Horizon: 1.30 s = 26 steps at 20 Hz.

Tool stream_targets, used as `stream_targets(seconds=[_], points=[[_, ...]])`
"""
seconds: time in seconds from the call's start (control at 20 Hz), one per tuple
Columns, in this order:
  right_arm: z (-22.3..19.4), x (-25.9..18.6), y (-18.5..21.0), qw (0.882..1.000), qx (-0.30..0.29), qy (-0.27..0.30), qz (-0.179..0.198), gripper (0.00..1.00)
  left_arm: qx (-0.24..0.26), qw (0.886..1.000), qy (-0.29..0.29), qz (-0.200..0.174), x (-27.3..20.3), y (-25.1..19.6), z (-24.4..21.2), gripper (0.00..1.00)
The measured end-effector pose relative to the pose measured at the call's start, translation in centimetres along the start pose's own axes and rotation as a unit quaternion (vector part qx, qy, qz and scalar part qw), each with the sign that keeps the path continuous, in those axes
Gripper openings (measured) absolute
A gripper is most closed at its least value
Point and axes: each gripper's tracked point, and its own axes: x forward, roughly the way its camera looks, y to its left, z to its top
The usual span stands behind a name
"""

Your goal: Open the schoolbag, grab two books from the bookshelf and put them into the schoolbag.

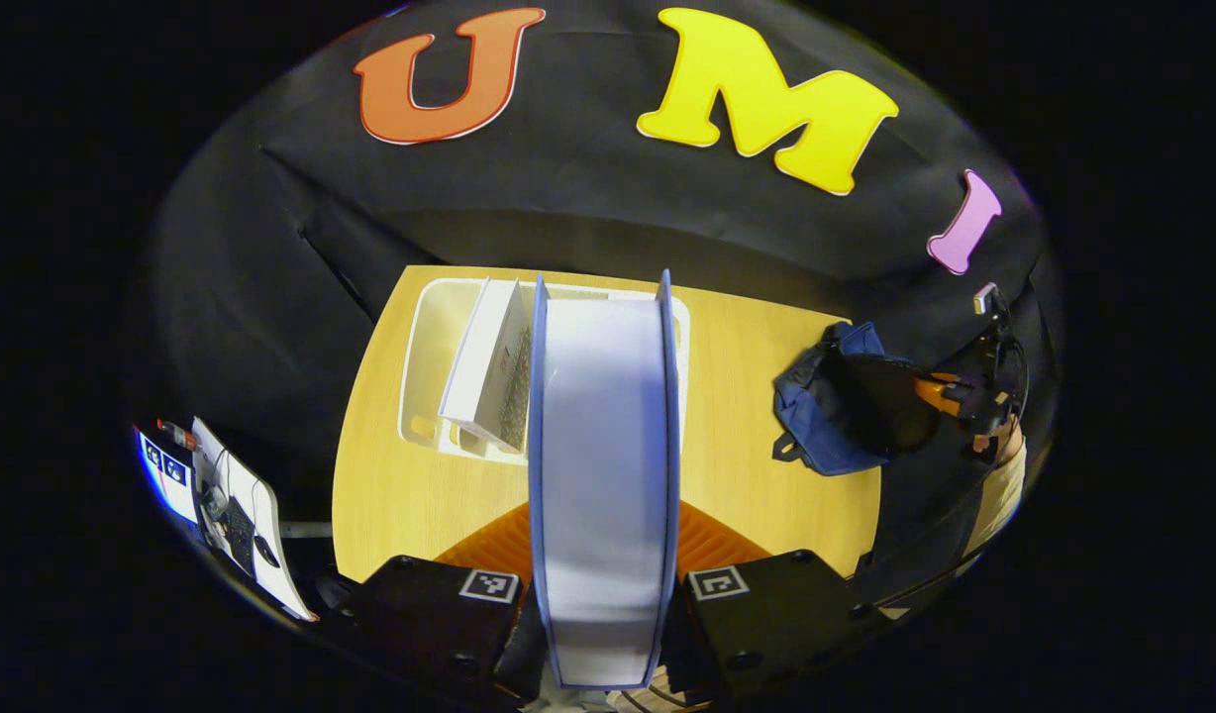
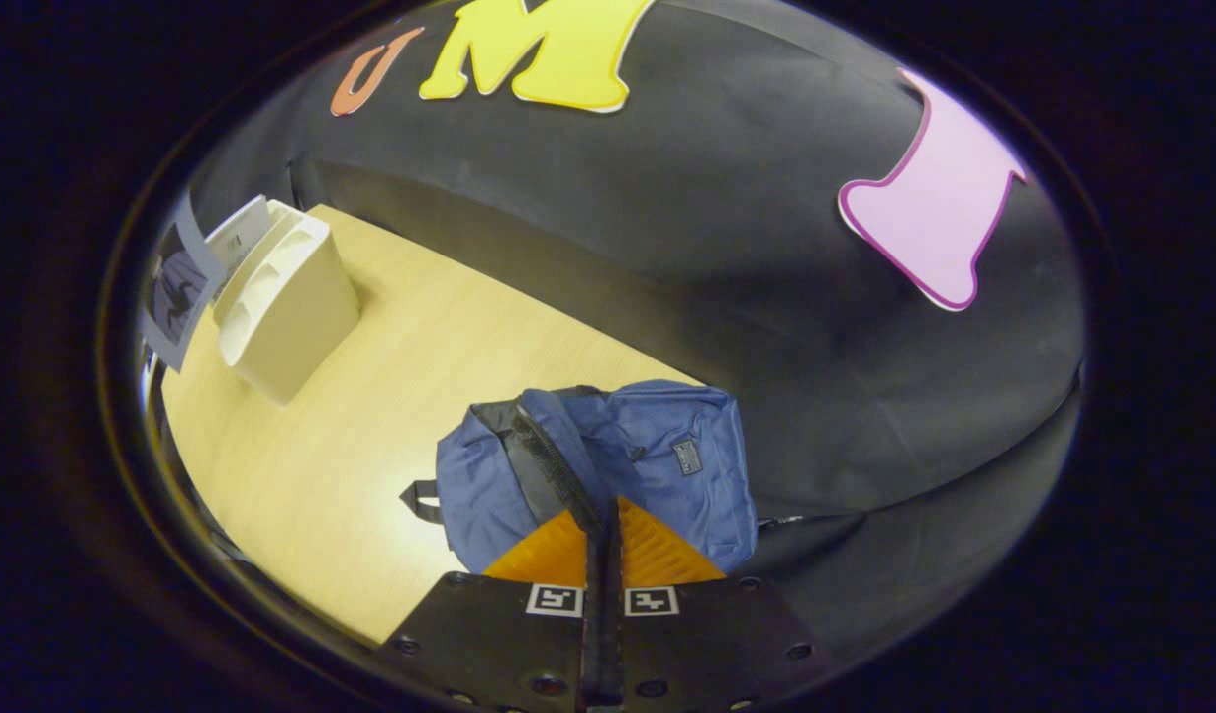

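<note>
My left gripper [image 1: 604, 547] is shut on a thick blue-covered book [image 1: 604, 446], held upright above the wooden table [image 1: 747, 376] with its white page edge facing the camera. Behind the book stands the white bookshelf [image 1: 425, 347] with another book [image 1: 489, 366] leaning in it. The blue schoolbag [image 2: 667, 465] lies at the table's right end, its zipper open. My right gripper [image 2: 602, 540] is shut on the edge of the bag's opening and holds it up. In the left gripper view the schoolbag [image 1: 816, 426] gapes dark beside the right gripper [image 1: 950, 396].
The bookshelf [image 2: 291, 307] sits at the table's far left in the right gripper view, and the held book [image 2: 177, 287] hovers beside it. A person's arm [image 1: 1004, 485] is behind the right gripper. White sheets and small devices [image 1: 242, 515] lie off the table's left.
</note>
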Motion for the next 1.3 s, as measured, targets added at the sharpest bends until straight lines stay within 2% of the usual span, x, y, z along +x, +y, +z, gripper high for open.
stream_targets(seconds=[0.15, 0.2, 0.35, 0.5, 0.65, 0.7, 0.8, 0.85, 0.9, 1.05, 1.15, 1.3], points=[[0.0, -0.1, 0.0, 1.000, 0.001, -0.003, 0.004, 0.01, -0.014, 0.999, -0.013, -0.033, -1.3, -2.5, -1.8, 0.51], [-0.1, -0.1, 0.1, 1.000, 0.002, -0.003, 0.008, 0.01, -0.017, 0.999, -0.013, -0.043, -1.3, -3.4, -2.5, 0.48], [-0.3, -0.1, 0.4, 1.000, -0.003, -0.002, 0.015, 0.01, -0.030, 0.997, -0.004, -0.071, -0.3, -6.5, -4.7, 0.48], [-0.4, -0.1, 0.6, 1.000, -0.016, -0.002, 0.017, 0.01, -0.049, 0.992, 0.000, -0.114, 2.1, -10.9, -5.9, 0.52], [-0.5, -0.1, 0.8, 0.999, -0.025, 0.002, 0.020, 0.01, -0.045, 0.987, 0.001, -0.152, 5.1, -15.9, -6.6, 0.44], [-0.5, 0.1, 1.0, 0.999, -0.029, 0.002, 0.023, 0.01, -0.043, 0.985, 0.002, -0.166, 6.2, -17.5, -6.7, 0.48], [-0.5, 0.2, 1.2, 0.999, -0.038, 0.003, 0.026, 0.01, -0.058, 0.979, -0.001, -0.195, 9.2, -21.2, -6.3, 0.48], [-0.4, 0.3, 1.2, 0.999, -0.040, 0.003, 0.027, 0.05, -0.068, 0.975, -0.003, -0.209, 10.5, -22.7, -6.3, 0.48], [-0.3, 0.4, 1.3, 0.999, -0.041, 0.003, 0.028, 0.01, -0.078, 0.971, -0.005, -0.224, 11.9, -24.1, -6.3, 0.48], [-0.4, 0.6, 1.7, 0.998, -0.051, 0.003, 0.037, 0.01, -0.126, 0.954, -0.009, -0.271, 16.1, -28.2, -5.6, 0.48], [-0.5, 0.7, 1.6, 0.998, -0.048, 0.007, 0.039, 0.01, -0.164, 0.931, -0.034, -0.323, 18.8, -31.4, -4.9, 0.48], [-0.5, 1.2, 1.6, 0.998, -0.051, 0.013, 0.042, 0.00, -0.236, 0.901, -0.043, -0.362, 21.8, -33.9, -4.5, 0.48]])
